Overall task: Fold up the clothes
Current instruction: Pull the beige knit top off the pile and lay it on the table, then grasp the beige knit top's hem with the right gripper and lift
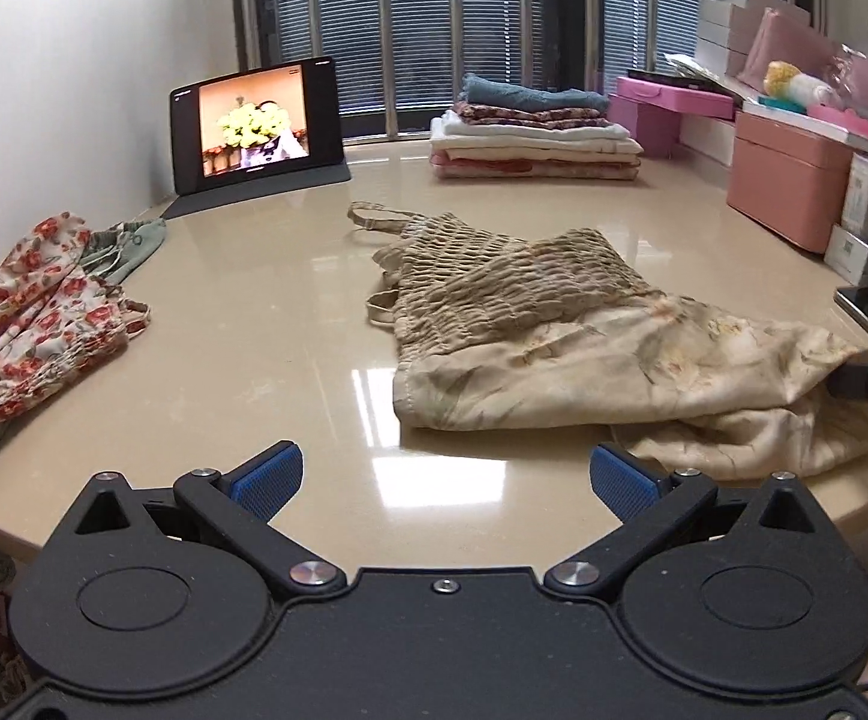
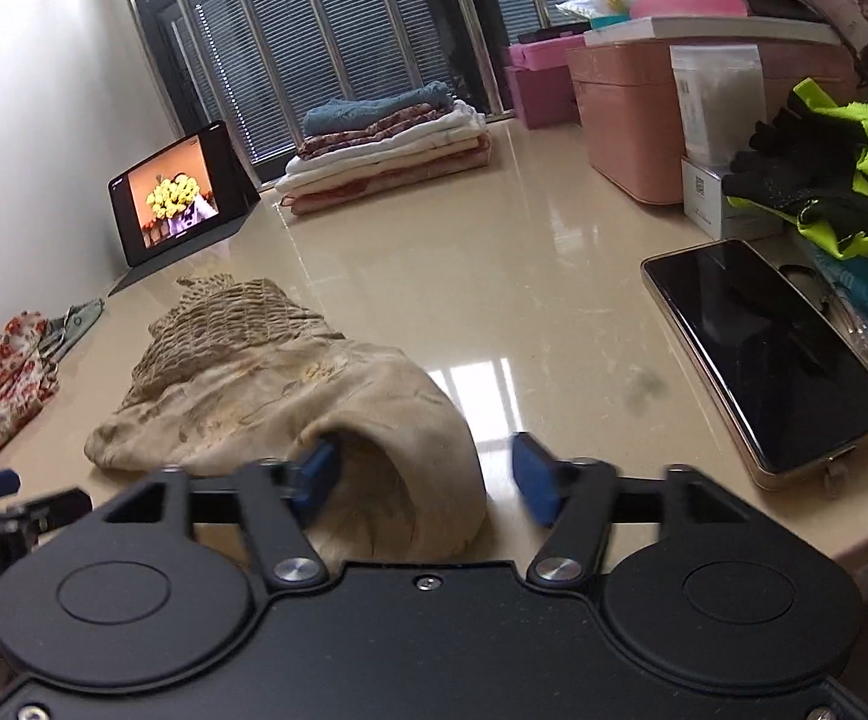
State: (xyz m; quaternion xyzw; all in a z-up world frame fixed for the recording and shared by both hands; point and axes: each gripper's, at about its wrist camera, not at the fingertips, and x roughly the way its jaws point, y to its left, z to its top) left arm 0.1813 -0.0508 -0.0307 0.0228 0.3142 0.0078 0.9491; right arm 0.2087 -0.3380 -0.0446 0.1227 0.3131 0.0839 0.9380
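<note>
A beige dress with a smocked top (image 1: 553, 330) lies partly folded on the glossy beige table (image 1: 266, 324). My left gripper (image 1: 445, 477) is open and empty, just in front of the dress's near hem. My right gripper (image 2: 425, 474) is open, its jaws astride a bunched fold of the dress (image 2: 290, 384) at the near right end. The left pad (image 2: 317, 471) touches the cloth. In the left wrist view the right gripper's tip (image 1: 865, 384) shows at the dress's right edge.
A stack of folded clothes (image 1: 535, 126) stands at the back. A red floral garment (image 1: 32, 312) lies at the left edge. A tablet (image 1: 254, 123) stands at back left. A phone (image 2: 763, 354), pink boxes (image 1: 787, 180) and green-black gloves (image 2: 823, 180) are at the right.
</note>
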